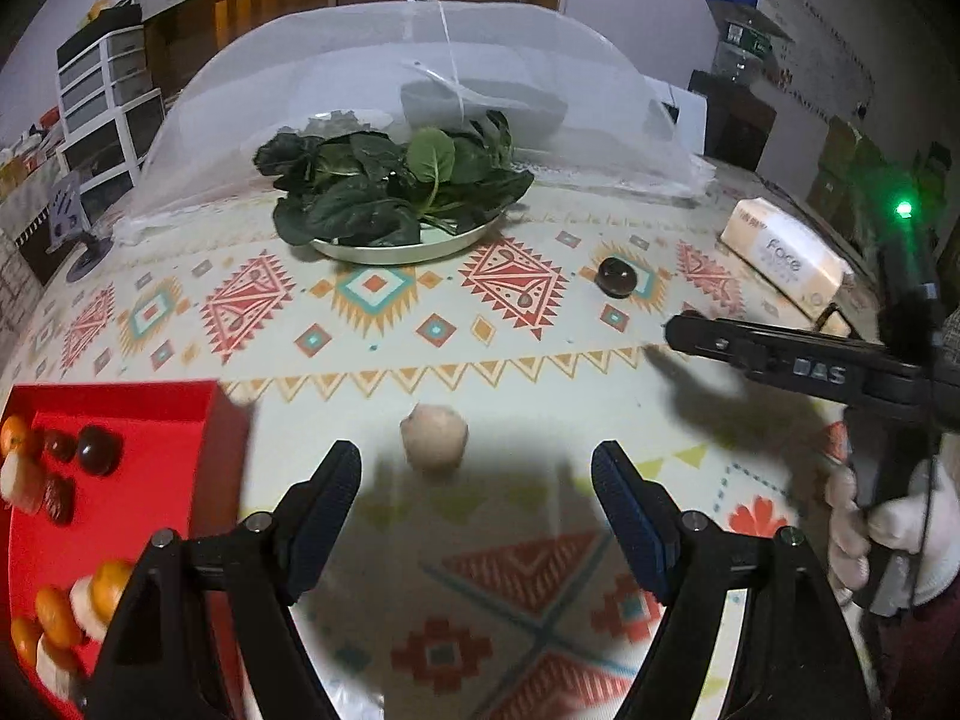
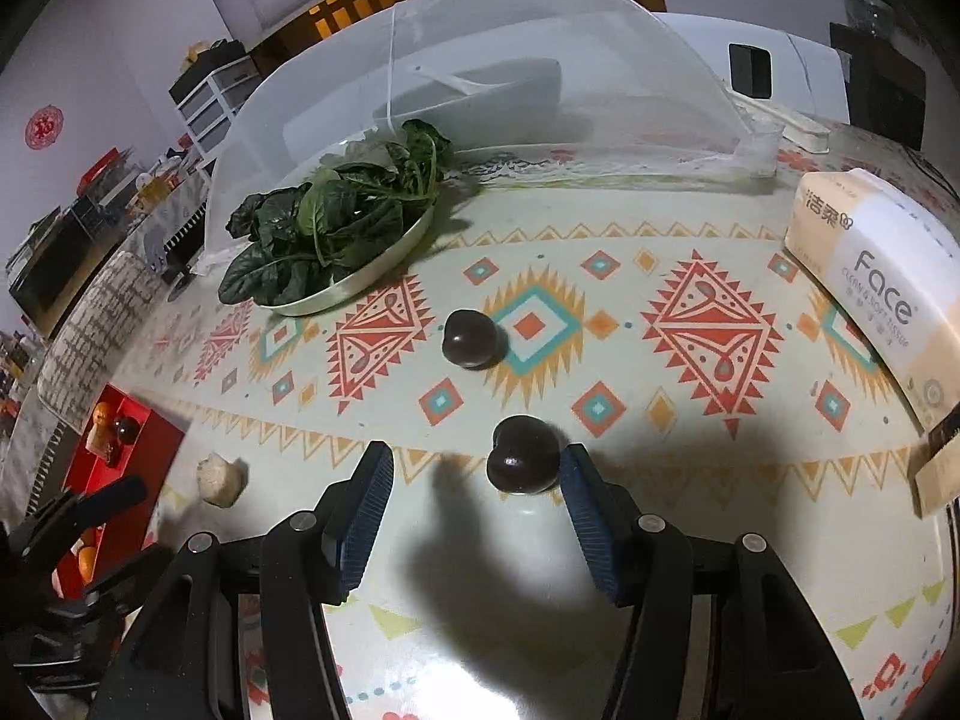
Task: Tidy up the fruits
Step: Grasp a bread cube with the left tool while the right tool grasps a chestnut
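Observation:
My left gripper is open over the patterned tablecloth. A pale round fruit lies just beyond its fingertips, left of centre, touching neither pad. The red tray at the left holds dark fruits, oranges and pale pieces. My right gripper is open too. A dark plum-like fruit lies between its tips, close against the right finger, with a wide gap to the left one. A second dark fruit lies farther out. In the right wrist view the pale fruit sits near the tray.
A metal plate of leafy greens stands mid-table in front of a white mesh food cover. A tissue pack lies at the right edge. A gloved hand holds the right gripper. White drawers stand at the far left.

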Motion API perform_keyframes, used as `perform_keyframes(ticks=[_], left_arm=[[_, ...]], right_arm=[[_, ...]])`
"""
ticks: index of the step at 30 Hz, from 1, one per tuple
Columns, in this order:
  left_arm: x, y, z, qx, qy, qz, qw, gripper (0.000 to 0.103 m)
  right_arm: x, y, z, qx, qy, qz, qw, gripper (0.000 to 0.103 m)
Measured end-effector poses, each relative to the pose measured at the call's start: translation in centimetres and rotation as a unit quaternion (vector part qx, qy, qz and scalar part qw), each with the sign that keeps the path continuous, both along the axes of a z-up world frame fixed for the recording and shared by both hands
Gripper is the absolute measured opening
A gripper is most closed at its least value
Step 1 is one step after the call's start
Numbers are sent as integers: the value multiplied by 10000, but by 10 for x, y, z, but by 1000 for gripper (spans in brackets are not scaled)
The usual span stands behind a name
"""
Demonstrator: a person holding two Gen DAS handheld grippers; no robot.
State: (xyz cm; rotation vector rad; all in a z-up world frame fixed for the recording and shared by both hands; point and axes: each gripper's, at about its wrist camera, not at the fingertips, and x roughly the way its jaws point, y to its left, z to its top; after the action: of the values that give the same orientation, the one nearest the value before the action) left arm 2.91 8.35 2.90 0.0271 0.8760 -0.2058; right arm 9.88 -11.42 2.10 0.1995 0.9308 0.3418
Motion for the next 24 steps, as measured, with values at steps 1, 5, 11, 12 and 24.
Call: perform_keyframes(ticks=[1,5,11,12,24], left_arm=[[5,-2,-3,17,19,-9,10000,79],[16,-2,-12,53,72,5,10000,70],[21,-2,-21,123,175,58,9998,27],[20,-2,-20,87,159,61,9998,27],[-26,21,22,-510,-227,275,9981,27]], right_arm=[[1,-2,-1,30,14,-6,10000,62],[5,-2,-4,-51,59,-34,10000,61],[4,0,-3,-367,-36,-95,9993,28],[4,0,-2,-345,-41,-102,9993,28],[-12,2,14,117,-346,100,9993,27]])
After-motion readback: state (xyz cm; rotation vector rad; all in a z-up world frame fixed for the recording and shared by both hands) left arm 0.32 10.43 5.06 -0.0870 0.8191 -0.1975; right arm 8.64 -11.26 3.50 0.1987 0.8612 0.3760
